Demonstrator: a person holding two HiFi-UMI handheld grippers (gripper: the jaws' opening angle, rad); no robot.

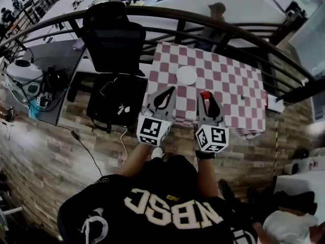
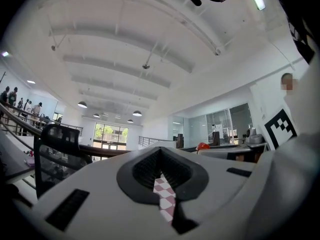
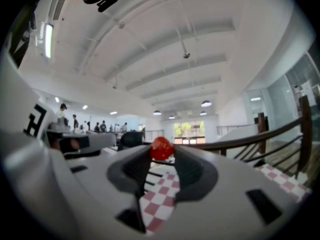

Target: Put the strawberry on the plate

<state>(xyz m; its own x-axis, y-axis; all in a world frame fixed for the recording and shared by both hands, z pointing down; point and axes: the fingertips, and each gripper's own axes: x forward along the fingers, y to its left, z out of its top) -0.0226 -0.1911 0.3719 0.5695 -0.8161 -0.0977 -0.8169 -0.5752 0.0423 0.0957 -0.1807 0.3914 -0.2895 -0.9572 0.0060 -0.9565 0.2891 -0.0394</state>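
Nearest the lens, a person's black shirt [image 1: 167,212] carries pale block letters reading "NBSC". Beyond it, the two marker cubes [image 1: 153,130] show black-and-white square codes but no legible words. The right claw [image 1: 205,96] is clamped on the strawberry [image 1: 204,93]. Its jaws stand fairly wide, with the red fruit pinched at their tips [image 3: 162,148] above the red-and-white checked worktop [image 1: 228,85]. The strawberry is on the person's side of the white plate [image 1: 187,75] and slightly to its right, near it but not touching. The left claw [image 1: 169,92] hangs on the near-left side of the plate, its jaw tips together and holding nothing, with only checked cloth visible through the gap behind them [image 2: 165,196].
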